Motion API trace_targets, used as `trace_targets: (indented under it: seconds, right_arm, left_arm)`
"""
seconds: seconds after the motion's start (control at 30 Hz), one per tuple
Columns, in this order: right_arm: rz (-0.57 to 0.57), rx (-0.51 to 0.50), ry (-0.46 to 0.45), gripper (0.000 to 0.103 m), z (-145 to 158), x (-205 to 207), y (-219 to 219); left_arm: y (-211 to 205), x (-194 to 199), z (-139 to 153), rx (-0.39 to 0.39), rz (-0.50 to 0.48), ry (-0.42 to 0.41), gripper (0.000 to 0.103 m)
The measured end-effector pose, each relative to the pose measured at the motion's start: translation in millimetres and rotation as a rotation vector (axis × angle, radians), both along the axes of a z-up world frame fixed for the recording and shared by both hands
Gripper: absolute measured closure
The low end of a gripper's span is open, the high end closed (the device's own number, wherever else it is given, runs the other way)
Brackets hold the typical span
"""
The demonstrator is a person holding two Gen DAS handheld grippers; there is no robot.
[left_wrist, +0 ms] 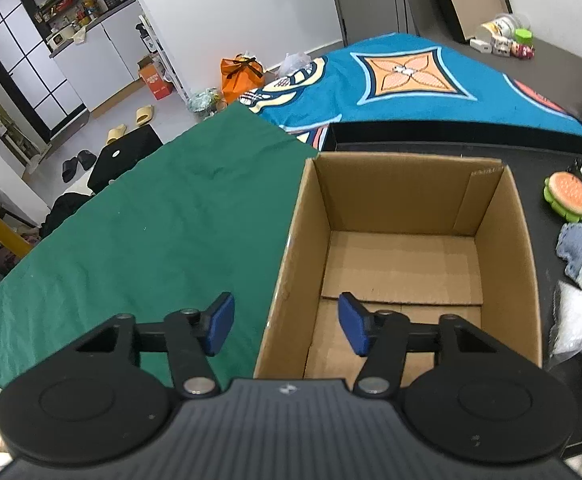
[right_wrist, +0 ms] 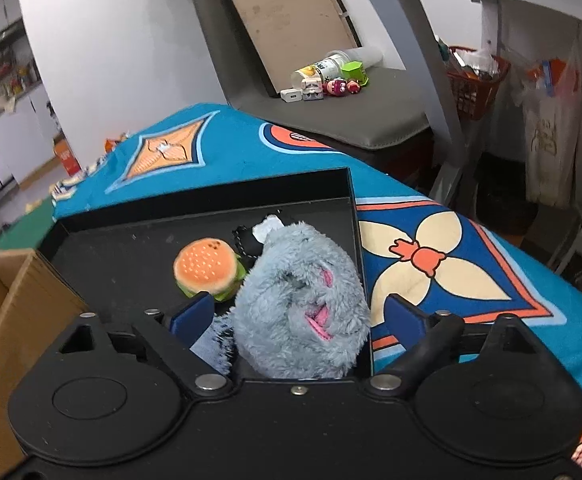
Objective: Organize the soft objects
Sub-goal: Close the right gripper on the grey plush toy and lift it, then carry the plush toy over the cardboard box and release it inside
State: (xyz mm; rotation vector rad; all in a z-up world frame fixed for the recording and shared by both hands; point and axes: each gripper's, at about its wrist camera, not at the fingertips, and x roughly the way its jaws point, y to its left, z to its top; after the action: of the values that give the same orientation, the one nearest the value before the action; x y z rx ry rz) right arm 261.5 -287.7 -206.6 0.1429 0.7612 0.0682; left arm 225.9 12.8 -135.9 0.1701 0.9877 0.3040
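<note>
**Box empty, sorting basically at zero**

Since the cardboard box (left_wrist: 407, 256) at centre-right of the left view has nothing in it yet, I'd say no soft item is sorted so far. The left gripper (left_wrist: 287, 324) hangs wide open at the bottom, straddling the box's near left wall, holding nothing. The right gripper (right_wrist: 295, 316) is spread wide around the grey plush (right_wrist: 303, 300) at centre frame, pads not clearly touching it. Burger plush (right_wrist: 205, 270) sits just beside it in the black tray (right_wrist: 139, 240). Everything's left to move.
</note>
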Motion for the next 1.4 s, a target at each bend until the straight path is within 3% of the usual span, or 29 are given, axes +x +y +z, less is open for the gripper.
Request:
trace_targets:
  seconds: [0.07, 0.2, 0.63, 1.4]
  right_arm:
    - [0.005, -0.016, 0.002, 0.034, -3.1, 0.5, 2.9]
    - [0.016, -0.028, -0.007, 0.043, -2.9, -3.1, 3.5]
    - [-0.006, -0.001, -0.039, 0.047, 17.3, -19.1, 3.5]
    - [0.108, 0.004, -0.187, 0.047, 86.6, -50.4, 55.0]
  left_arm:
    - [0.2, -0.1, -2.3, 0.005, 0.003, 0.007, 0.053]
    - [1.9, -0.7, -5.1, 0.004, 0.003, 0.017, 0.062]
    - [10.5, -4.5, -3.0, -0.013, -0.002, 0.007, 0.091]
    - [21.6, -12.6, 2.3, -0.081, -0.06, -0.02, 0.094]
